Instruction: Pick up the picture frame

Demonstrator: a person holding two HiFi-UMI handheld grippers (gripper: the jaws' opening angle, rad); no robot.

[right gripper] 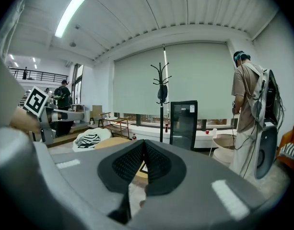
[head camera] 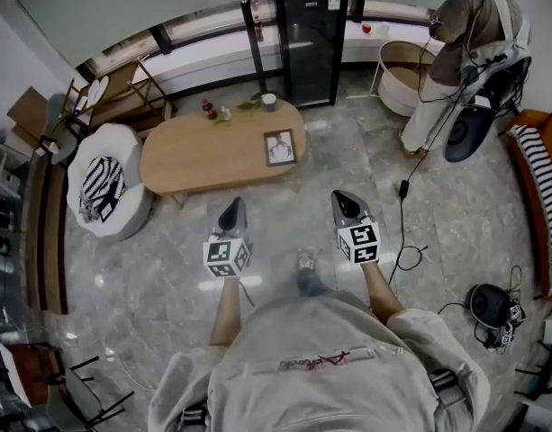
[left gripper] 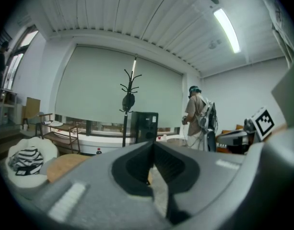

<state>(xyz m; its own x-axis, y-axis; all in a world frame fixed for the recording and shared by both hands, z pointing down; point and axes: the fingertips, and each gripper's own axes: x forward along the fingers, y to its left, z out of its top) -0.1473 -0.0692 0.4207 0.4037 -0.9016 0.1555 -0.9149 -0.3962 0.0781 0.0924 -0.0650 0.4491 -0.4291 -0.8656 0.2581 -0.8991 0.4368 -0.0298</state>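
the frame (head camera: 280, 148) lies flat on the right end of the oval wooden worktop (head camera: 194, 156), near its front edge. its long axis runs away from the person, tipped a little to one side.

both grippers hang over the floor (head camera: 149, 277), short of the worktop and pointing towards it. the left gripper (head camera: 232, 212) has its fingers (left gripper: 132, 169) pressed together with nothing between them. the right gripper (head camera: 346, 203) is the same, its fingers (right gripper: 161, 169) closed and empty.

the frame sits ahead and between the two, inward of each: right of the left gripper's line, left of the right's. neither is clearly nearer. i judge the approach unfinished; whichever takes it must reach forward and inward, spread its fingers, and probably close across the short side at the near edge.
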